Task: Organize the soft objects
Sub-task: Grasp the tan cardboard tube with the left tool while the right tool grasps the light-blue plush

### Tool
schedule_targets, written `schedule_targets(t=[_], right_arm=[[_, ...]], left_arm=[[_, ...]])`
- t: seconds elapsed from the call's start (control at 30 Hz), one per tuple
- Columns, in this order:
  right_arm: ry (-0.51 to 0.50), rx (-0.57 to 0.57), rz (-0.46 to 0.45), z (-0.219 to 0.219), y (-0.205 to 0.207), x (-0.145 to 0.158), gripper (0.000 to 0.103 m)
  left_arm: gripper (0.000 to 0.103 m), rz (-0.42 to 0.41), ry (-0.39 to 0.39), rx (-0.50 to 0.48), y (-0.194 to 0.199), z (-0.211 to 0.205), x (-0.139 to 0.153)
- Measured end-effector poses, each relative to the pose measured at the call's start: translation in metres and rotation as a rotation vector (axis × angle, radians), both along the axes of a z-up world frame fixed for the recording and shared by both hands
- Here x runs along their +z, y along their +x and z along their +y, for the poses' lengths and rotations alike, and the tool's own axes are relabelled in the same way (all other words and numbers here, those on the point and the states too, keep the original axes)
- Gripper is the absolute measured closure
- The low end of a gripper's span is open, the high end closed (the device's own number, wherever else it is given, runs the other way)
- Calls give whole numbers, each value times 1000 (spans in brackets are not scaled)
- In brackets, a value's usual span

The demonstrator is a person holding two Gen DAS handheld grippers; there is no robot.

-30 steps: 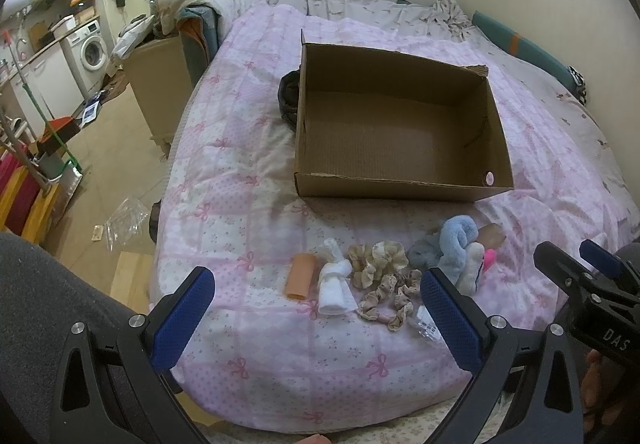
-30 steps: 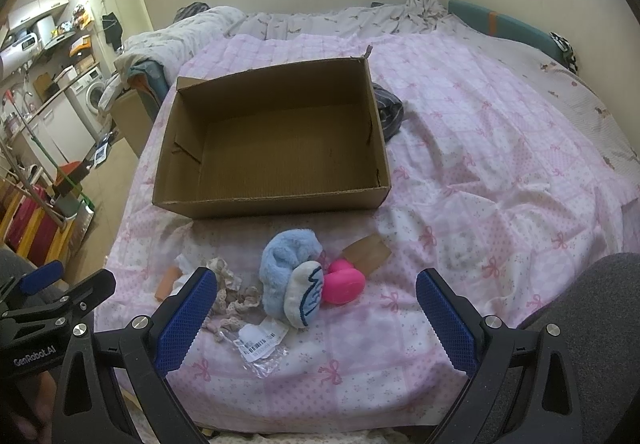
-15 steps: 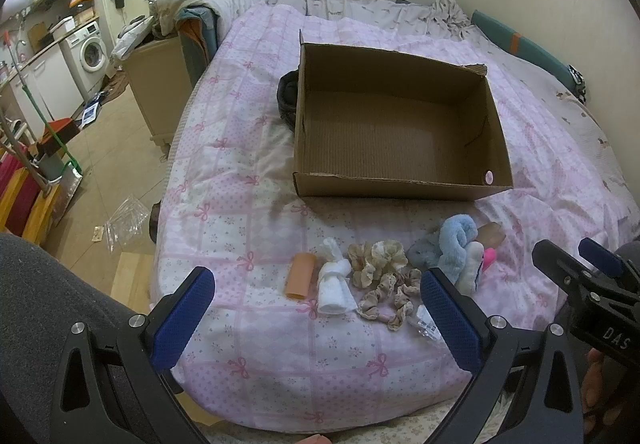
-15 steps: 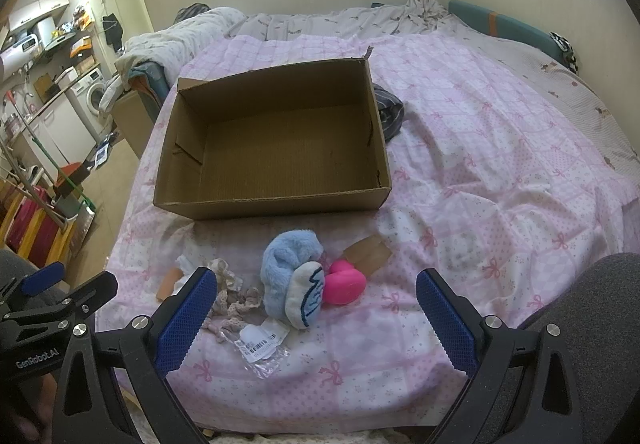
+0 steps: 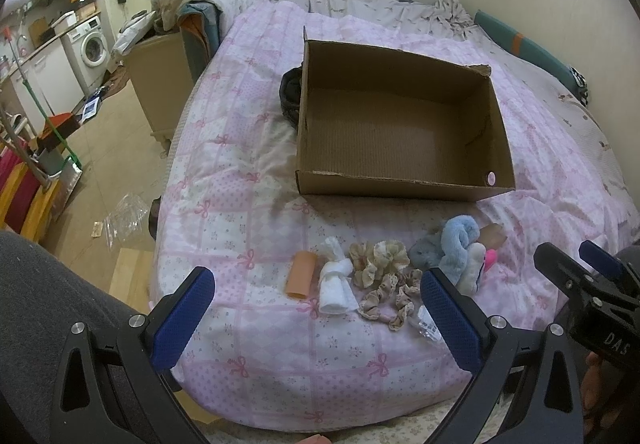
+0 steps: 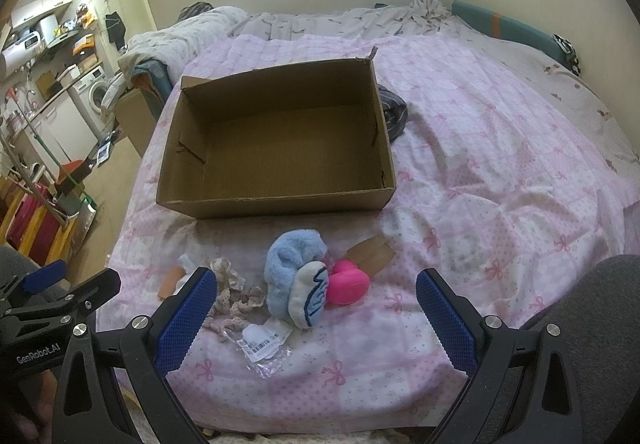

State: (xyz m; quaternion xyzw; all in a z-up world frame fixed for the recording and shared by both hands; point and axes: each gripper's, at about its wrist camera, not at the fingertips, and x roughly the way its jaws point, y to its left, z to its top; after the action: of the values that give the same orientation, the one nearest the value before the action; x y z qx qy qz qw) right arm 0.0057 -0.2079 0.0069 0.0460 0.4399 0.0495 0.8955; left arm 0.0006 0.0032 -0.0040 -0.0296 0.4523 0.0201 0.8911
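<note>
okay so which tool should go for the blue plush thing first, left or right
Right, probably. The blue plush lies almost centred between the right tool's open fingers. From the left tool it sits off toward the right finger, with the white cloth and scrunchies centred instead.

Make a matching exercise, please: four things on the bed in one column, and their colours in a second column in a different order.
Things:
1. cardboard box
2. plush toy
3. heart-shaped item
4. rolled cloth

Colours:
A. white
B. brown
C. bright pink
D. light blue

Pairs: 1-B, 2-D, 3-C, 4-A
</note>
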Motion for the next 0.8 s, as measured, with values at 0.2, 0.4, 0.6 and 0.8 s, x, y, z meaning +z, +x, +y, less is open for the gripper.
schedule_targets(t=[0.2,0.4,0.6,0.8], right_arm=[[19,7,8,1,3,6,0],[67,43,-12,-7,21,24,0],[32,57,-18,-9,44,40,0],[41,27,19,-19,64,36,0]], left_arm=[[0,4,20,-1,15,3,8],[0,-9,28,3,35,8,24],[0,21,46,24,62,17,31],[0,148,36,65,89,31,13]])
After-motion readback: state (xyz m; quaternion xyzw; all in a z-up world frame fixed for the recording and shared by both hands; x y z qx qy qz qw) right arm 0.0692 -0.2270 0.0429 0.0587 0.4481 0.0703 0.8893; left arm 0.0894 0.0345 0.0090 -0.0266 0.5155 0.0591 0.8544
